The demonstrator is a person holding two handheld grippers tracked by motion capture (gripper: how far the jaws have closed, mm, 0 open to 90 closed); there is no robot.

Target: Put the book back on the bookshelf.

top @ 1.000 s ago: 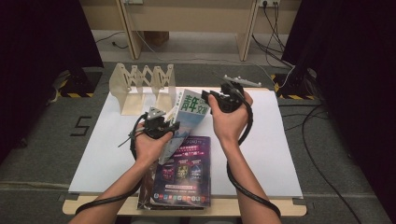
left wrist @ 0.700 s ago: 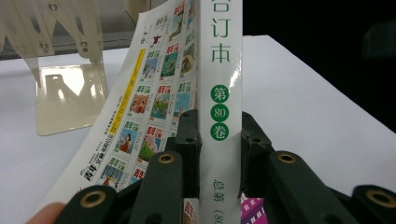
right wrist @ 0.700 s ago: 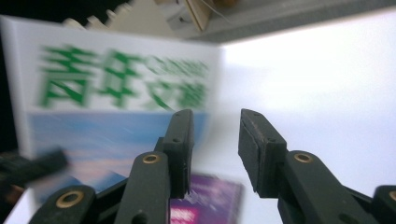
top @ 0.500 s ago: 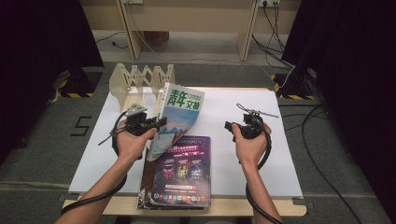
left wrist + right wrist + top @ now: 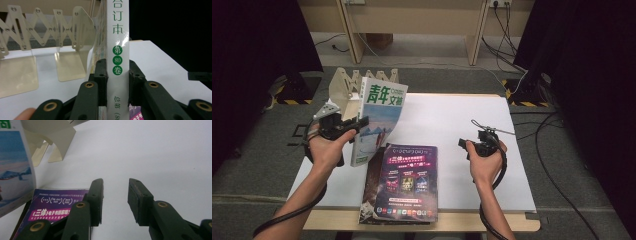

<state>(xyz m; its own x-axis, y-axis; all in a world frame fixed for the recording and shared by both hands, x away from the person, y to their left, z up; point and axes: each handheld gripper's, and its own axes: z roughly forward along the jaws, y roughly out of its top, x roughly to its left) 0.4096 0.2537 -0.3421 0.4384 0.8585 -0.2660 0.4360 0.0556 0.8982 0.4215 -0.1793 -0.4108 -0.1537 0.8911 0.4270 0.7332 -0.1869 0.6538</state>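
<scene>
in left tongs [image 5: 116,75]: white-spined book [image 5: 117,50], upright.

L tool [image 5: 362,122] gripping upright book [image 5: 379,120]

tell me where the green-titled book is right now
High view, left side: the green-titled book stands upright, clamped in the left gripper, before the folding book rack.

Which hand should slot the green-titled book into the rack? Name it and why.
Left. The left gripper already clamps the book by its spine, upright beside the accordion book rack. The right gripper hangs open over the table.
</scene>
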